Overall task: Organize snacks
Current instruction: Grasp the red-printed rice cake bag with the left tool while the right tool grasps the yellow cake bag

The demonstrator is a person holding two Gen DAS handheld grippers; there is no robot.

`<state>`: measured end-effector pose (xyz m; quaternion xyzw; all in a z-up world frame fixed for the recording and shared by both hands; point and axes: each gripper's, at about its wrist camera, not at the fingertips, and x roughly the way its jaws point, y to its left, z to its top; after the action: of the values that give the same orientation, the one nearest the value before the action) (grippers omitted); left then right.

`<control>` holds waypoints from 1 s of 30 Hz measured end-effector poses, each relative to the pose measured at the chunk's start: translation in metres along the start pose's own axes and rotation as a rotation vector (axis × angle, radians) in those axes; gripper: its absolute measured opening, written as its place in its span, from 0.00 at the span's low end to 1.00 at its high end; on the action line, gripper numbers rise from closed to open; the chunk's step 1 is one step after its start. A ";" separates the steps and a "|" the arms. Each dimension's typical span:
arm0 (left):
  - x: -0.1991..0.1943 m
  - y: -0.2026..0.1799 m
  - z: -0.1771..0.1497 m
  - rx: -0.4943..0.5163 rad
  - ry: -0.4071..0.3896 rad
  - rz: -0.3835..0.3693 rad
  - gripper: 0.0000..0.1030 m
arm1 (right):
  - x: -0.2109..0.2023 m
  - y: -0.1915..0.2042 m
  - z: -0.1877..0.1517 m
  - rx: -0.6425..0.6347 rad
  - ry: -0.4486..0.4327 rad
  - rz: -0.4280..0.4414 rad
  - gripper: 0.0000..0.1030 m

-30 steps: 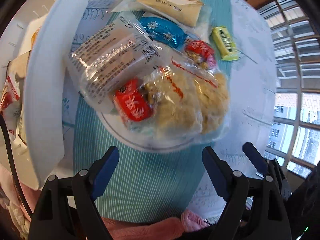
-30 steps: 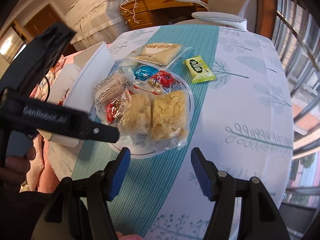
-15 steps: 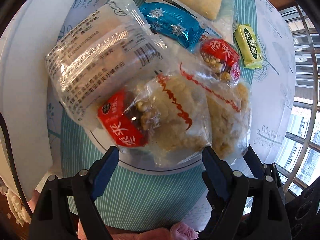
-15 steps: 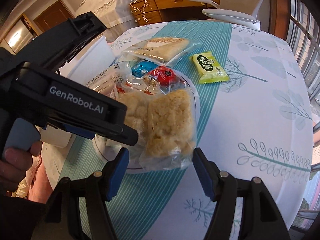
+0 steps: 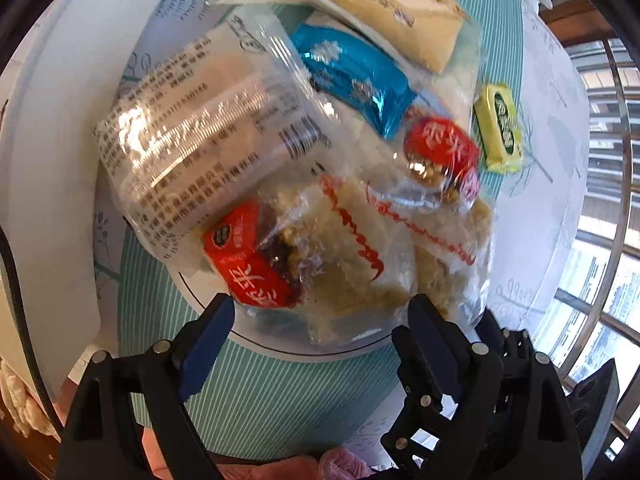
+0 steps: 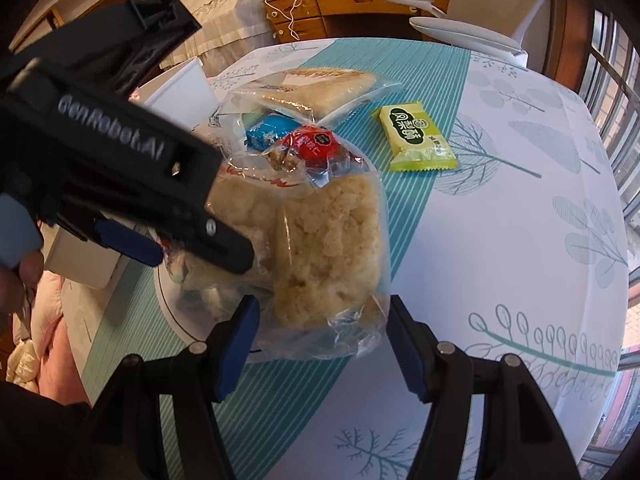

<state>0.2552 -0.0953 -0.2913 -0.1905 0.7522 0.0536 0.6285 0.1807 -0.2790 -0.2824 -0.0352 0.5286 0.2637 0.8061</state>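
A white plate (image 5: 280,344) on the teal runner holds a heap of snacks: two clear packs of pale rice cake (image 5: 360,248) (image 6: 328,240), two red wrapped snacks (image 5: 248,264) (image 6: 316,144), a blue one (image 5: 356,80) and a clear printed pack (image 5: 200,140). My left gripper (image 5: 318,320) points down at the plate's near rim. Its jaws are opening, with the edges of the red snack and a rice cake pack between the tips, untouched. My right gripper (image 6: 322,320) straddles the tail of the right rice cake pack. Its jaws are closing and the wrapper looks unsqueezed.
A green-yellow snack (image 6: 416,136) and a flat beige pack (image 6: 316,84) lie on the cloth beyond the plate. A white box (image 5: 40,160) stands left of it. The left tool's black housing (image 6: 120,168), held by a hand (image 6: 24,276), covers the plate's left side.
Both grippers have come down and closer to the plate, so the snacks fill more of each view. The left tool has moved in over the plate's left side in the right wrist view.
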 end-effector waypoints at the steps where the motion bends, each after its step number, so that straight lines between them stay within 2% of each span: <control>1: -0.002 0.001 0.002 -0.004 -0.008 0.002 0.86 | 0.000 0.001 0.000 -0.003 0.002 0.001 0.57; 11: 0.004 0.001 0.028 -0.030 -0.014 0.051 0.90 | -0.011 -0.009 -0.006 0.028 0.040 0.002 0.51; 21: 0.022 -0.032 0.029 0.005 -0.009 0.127 0.90 | -0.036 -0.036 -0.025 0.189 0.063 -0.021 0.50; 24: 0.023 -0.035 0.028 -0.019 -0.010 0.132 0.85 | -0.042 -0.040 -0.030 0.209 0.068 -0.034 0.49; 26: 0.024 -0.034 0.026 -0.032 -0.013 0.112 0.74 | -0.045 -0.042 -0.032 0.215 0.068 -0.041 0.49; 30: 0.022 -0.034 0.017 -0.017 -0.009 0.107 0.63 | -0.051 -0.043 -0.032 0.222 0.061 -0.050 0.49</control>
<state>0.2804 -0.1262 -0.3108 -0.1550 0.7580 0.0946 0.6264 0.1581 -0.3464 -0.2618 0.0331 0.5779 0.1820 0.7949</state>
